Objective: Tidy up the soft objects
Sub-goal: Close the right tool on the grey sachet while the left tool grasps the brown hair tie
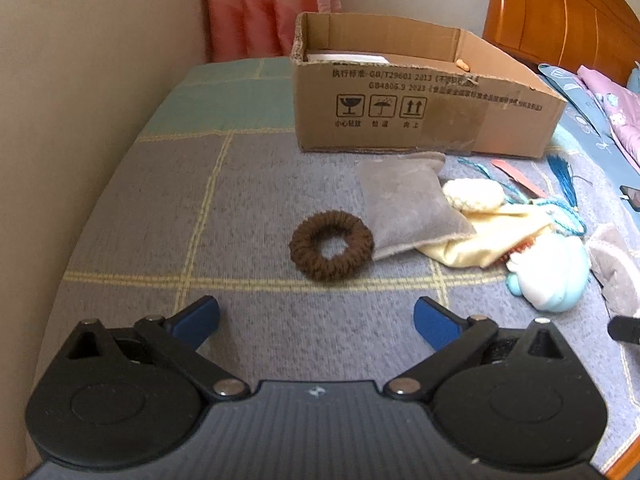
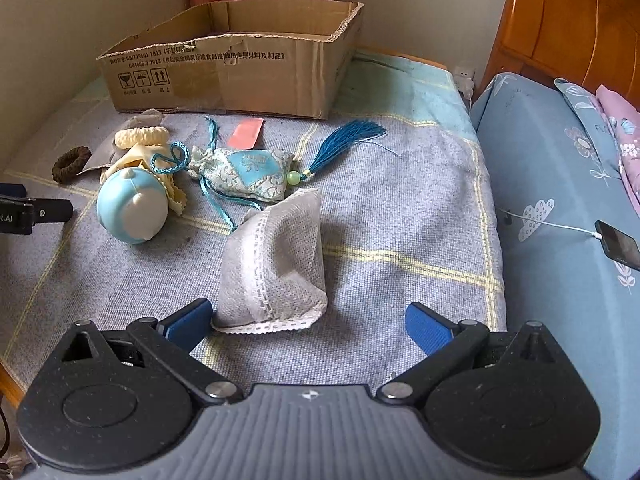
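A brown hair scrunchie lies on the grey cloth ahead of my open, empty left gripper. Right of it lie a grey pouch, a cream scrunchie, a yellow cloth and a blue-white plush toy. My right gripper is open and empty, with a white mesh sachet just ahead, near its left finger. Beyond lie a blue tasselled sachet, the plush toy and the brown scrunchie. An open cardboard box stands at the back.
A wall runs along the left. A blue bed with a phone on a cable borders the right. A wooden headboard and pink curtain stand behind. A pink card lies near the box. The left gripper's tip shows at the right wrist view's left edge.
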A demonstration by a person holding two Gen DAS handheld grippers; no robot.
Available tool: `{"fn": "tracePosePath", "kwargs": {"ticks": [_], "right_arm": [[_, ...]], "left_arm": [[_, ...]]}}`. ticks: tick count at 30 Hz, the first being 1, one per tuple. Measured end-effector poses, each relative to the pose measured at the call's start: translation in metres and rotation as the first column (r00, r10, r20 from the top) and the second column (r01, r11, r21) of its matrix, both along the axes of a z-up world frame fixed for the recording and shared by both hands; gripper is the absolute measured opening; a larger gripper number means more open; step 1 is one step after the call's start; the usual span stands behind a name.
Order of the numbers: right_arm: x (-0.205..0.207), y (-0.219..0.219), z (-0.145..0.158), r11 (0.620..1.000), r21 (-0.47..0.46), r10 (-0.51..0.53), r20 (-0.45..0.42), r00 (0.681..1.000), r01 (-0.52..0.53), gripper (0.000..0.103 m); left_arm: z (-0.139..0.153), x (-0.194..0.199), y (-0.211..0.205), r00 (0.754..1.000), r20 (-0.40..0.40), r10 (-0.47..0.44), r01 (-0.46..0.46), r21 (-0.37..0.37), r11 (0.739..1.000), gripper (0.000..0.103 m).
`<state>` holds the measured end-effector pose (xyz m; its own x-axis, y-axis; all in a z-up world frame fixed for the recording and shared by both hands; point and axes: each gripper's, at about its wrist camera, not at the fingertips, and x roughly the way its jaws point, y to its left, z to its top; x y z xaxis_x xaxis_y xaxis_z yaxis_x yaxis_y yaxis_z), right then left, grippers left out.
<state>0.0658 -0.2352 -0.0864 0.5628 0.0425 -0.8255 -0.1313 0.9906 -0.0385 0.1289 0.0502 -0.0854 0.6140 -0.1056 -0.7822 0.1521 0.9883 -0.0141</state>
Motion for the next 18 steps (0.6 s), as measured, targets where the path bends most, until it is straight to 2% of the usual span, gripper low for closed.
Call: {"fn": "tracePosePath", "kwargs": {"ticks": [5,8,10,12,18], "right_arm": [[-0.002,0.001,-0.001,1.0,0.0,-0.002,0.01,1.0,0.002,0.103],[-0.004,0.001,-0.001,1.0,0.0,0.0,0.016,1.0,0.0,0.103],[-0.005,0.001,-0.001,1.0,0.001,0.003,0.019,1.0,-0.003,0.103],[-0.005,0.001,-0.001,1.0,0.001,0.009,0.02,1.0,-0.009,0.103],[-0.006,0.002,-0.001,1.0,0.002,0.018,0.028,0.999,-0.018,0.103]], "left_arm": [[-0.002,0.014,0.002,1.0,0.024,0.0,0.0,0.002,1.0,0.103],[-0.002,0.017,0.004,0.999,0.049,0.019,-0.021,0.036,0.999,0.102],[-0.001,0.019,0.004,0.998,0.061,-0.002,-0.001,0.052,0.999,0.1],[0.0,0.019,0.004,0.997,0.068,-0.022,0.019,0.045,0.999,0.095],[0.003,0.025,0.001,0.992,0.085,-0.091,0.091,-0.002,0.996,0.068]]}}
